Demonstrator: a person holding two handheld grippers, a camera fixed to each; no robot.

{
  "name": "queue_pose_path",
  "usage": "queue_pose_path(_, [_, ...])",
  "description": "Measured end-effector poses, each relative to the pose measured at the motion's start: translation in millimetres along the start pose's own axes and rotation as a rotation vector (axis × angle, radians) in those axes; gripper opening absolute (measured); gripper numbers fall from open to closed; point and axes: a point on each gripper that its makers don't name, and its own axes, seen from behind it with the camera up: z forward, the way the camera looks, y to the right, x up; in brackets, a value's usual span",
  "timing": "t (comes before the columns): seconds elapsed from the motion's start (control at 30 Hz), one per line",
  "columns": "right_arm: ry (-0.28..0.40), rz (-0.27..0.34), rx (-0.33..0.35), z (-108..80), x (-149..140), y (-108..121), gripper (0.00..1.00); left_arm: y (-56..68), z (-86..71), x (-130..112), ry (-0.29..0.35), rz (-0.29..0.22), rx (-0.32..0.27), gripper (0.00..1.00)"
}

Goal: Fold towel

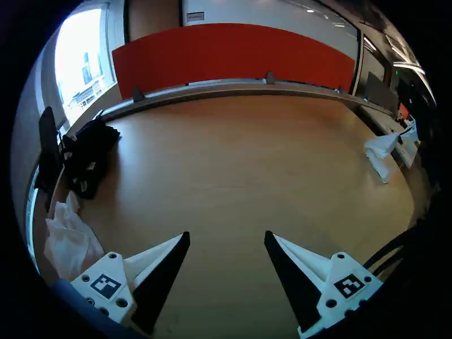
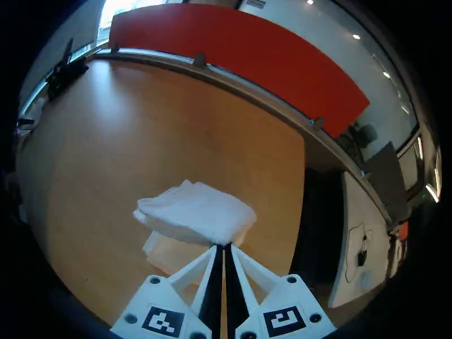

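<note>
1. Our left tool [image 1: 226, 234] stands wide open, its two fingers well apart with nothing between them, above the bare wood of the counter [image 1: 243, 164].
2. Our right tool [image 2: 224, 246] is narrowed to a thin slit, and both fingers pinch the near edge of the towel [image 2: 195, 214].
3. The towel is white and lies in layers on the counter [image 2: 141, 124], near its right-hand edge in the right gripper view. The upper layer sits raised over a flatter layer beneath it.
4. In the left gripper view a crumpled white cloth [image 1: 70, 240] lies at the counter's left edge, just beside the left finger.
5. A black bag [image 1: 87, 155] rests farther along that same edge.
6. Another white cloth [image 1: 381, 152] shows at the far right of the counter; we cannot tell what is beside it.
7. A red partition [image 1: 237, 53] runs along the back of the counter.
</note>
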Motion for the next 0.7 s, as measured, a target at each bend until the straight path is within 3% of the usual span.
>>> queue_pose_path(0.7, [-0.114,0.083,-0.011,20.6,-57.4,2.8,0.05,-9.6,-4.4,-5.6,-0.010,0.009,0.020,0.98])
